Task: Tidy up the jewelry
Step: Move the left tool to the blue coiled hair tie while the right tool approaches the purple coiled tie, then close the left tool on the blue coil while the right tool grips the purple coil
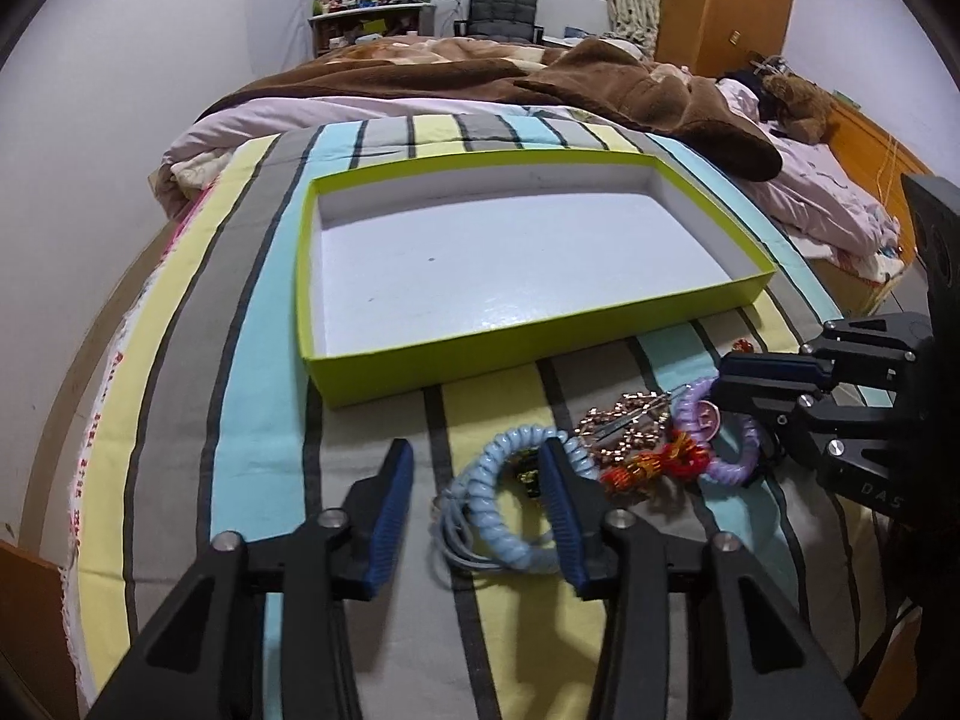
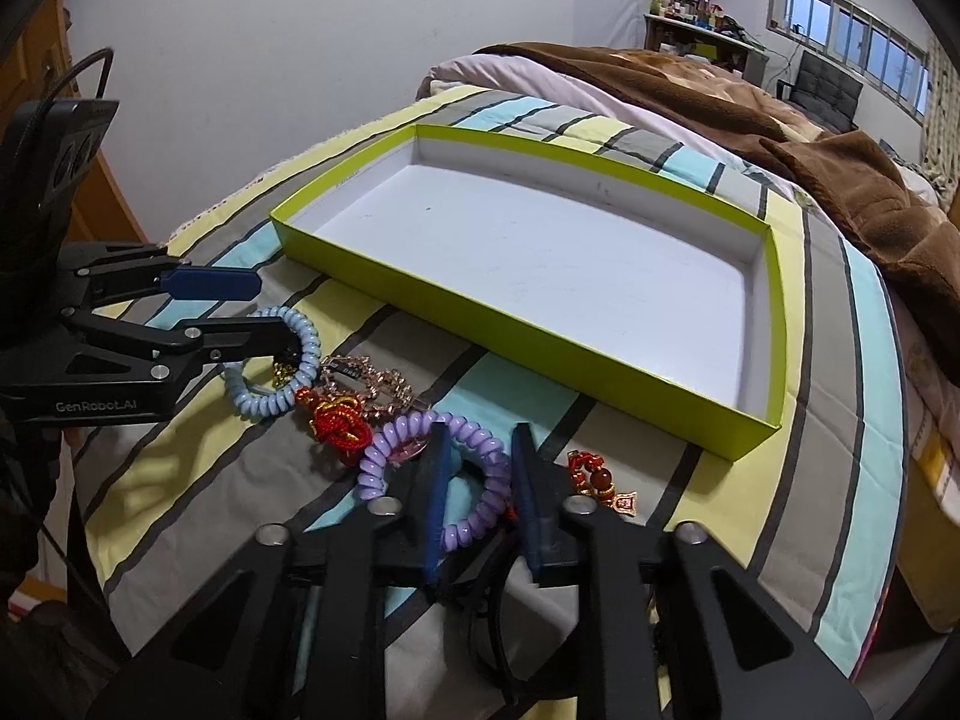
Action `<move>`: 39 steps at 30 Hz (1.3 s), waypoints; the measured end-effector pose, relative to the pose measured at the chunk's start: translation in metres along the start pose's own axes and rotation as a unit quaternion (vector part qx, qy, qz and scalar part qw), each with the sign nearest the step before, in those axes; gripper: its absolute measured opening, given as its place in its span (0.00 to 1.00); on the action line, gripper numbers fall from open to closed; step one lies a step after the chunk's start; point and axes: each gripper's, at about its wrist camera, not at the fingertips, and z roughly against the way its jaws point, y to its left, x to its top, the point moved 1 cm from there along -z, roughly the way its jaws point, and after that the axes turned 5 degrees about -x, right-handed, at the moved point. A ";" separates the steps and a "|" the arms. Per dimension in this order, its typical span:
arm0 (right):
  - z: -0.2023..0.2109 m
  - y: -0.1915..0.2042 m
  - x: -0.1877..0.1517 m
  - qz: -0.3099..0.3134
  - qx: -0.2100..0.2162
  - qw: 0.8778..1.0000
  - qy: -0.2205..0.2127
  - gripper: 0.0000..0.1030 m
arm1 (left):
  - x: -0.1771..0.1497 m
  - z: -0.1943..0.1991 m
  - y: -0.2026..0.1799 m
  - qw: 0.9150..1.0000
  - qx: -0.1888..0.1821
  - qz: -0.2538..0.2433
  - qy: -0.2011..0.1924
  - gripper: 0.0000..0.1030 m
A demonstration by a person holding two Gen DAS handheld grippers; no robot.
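A shallow yellow-green box (image 1: 504, 354) (image 2: 522, 324) with a white inside lies empty on the striped bedspread. In front of it is a heap of jewelry: a light blue spiral band (image 1: 516, 546) (image 2: 282, 396), a gold chain piece (image 1: 624, 420) (image 2: 372, 384), a red knotted cord (image 1: 654, 462) (image 2: 339, 423), a purple spiral band (image 1: 741, 444) (image 2: 474, 516) and a red beaded charm (image 2: 600, 480). My left gripper (image 1: 477, 450) (image 2: 273, 315) is open, its jaws either side of the blue band's near edge. My right gripper (image 2: 480, 432) (image 1: 729, 387) is open around the purple band's right side.
A brown blanket (image 1: 540, 72) and pink quilt (image 1: 828, 198) are bunched on the bed behind the box. A teddy bear (image 1: 798, 99) lies at the far right. The bed's left edge and a wall (image 1: 90, 180) are close by. A desk and chair stand at the far end.
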 end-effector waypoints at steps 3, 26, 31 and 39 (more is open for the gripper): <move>0.000 0.000 0.000 -0.004 -0.003 1.000 -0.001 0.09 | 0.001 0.001 -0.005 1.000 0.003 -0.014 0.000 0.27; 0.054 -0.005 -0.003 -0.096 0.065 0.989 -0.089 0.08 | -0.003 0.050 0.007 0.997 -0.032 0.016 -0.065 0.09; 0.058 -0.014 0.005 -0.111 0.056 0.988 -0.097 0.08 | 0.009 0.055 0.007 0.996 -0.030 0.014 -0.078 0.09; 0.062 -0.020 0.008 -0.118 0.045 0.987 -0.102 0.08 | -0.001 0.038 0.025 0.998 -0.010 0.034 -0.043 0.17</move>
